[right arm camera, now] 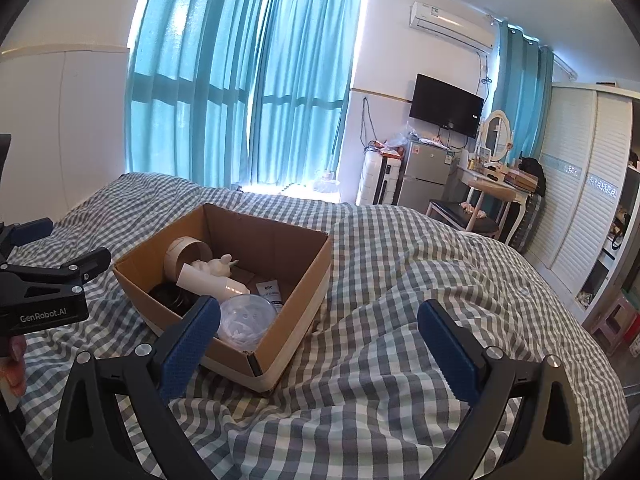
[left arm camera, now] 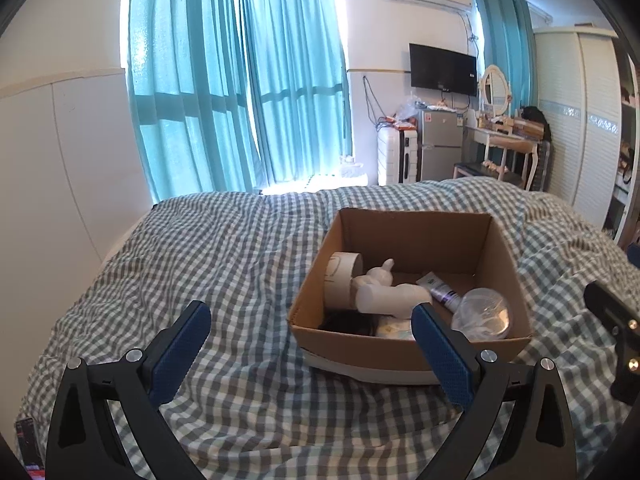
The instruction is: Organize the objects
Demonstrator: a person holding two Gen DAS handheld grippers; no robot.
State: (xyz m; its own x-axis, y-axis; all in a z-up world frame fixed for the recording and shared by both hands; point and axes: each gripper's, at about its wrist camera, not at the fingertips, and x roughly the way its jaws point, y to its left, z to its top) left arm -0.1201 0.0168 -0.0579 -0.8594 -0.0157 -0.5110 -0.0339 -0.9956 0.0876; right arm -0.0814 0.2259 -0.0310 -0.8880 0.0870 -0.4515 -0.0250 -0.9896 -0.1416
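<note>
An open cardboard box [left arm camera: 504, 248] sits on the checked bed cover [left arm camera: 224, 248]; it also shows in the right wrist view [right arm camera: 296, 256]. Inside lie a white animal figurine [left arm camera: 384, 288], a beige roll [left arm camera: 340, 280], a small tube [left arm camera: 440, 290], a clear round container [left arm camera: 482, 312] and a dark round object [left arm camera: 348, 322]. My left gripper [left arm camera: 310, 320] is open and empty, just in front of the box's left near corner. My right gripper [right arm camera: 318, 318] is open and empty, to the right of the box. The left gripper's body shows at the left edge of the right wrist view [right arm camera: 44, 284].
The bed fills the foreground. Beyond it are teal curtains [left arm camera: 240, 80], a white suitcase [left arm camera: 394, 152], a small fridge [left arm camera: 440, 144], a dressing table with mirror [left arm camera: 500, 132], a wall TV [left arm camera: 442, 68] and a white wardrobe [left arm camera: 580, 112] at right.
</note>
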